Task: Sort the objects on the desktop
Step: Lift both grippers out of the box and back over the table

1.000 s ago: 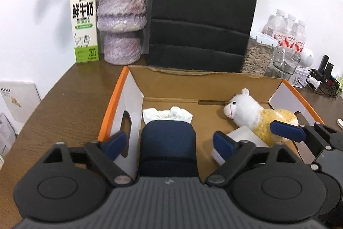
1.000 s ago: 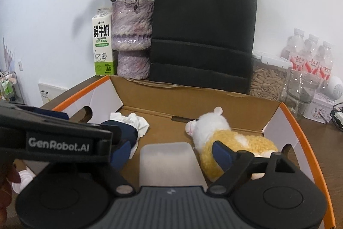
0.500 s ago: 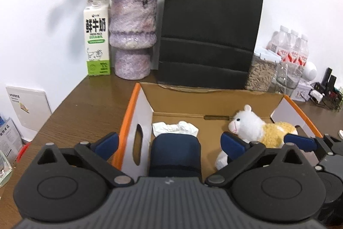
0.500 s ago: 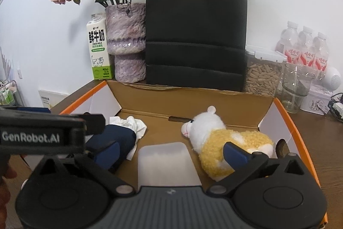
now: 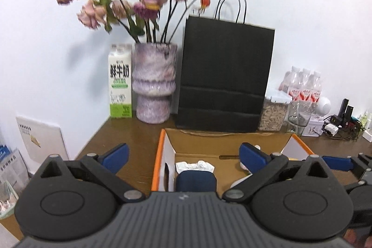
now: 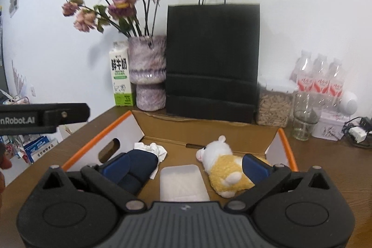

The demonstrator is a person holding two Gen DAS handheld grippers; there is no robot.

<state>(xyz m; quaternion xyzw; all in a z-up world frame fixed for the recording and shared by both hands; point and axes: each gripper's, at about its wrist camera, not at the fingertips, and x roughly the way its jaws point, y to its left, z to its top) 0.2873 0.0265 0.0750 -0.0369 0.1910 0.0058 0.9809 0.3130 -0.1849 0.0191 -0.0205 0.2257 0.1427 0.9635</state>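
Since both tools hang just over the cardboard box (image 6: pixel 209 129), a careless swing could clip its orange rim — or tip the glass (image 6: pixel 302 117) and vase (image 6: pixel 148 71) standing close behind. Left gripper (image 5: pixel 183 152): jaws wide apart, nothing between. Right gripper (image 6: pixel 186 164): same. Box contents — navy pouch (image 6: pixel 139 166), crumpled tissue (image 6: pixel 153 149), translucent white lid (image 6: pixel 181 183), plush sheep (image 6: pixel 223 164), all lying on the floor.
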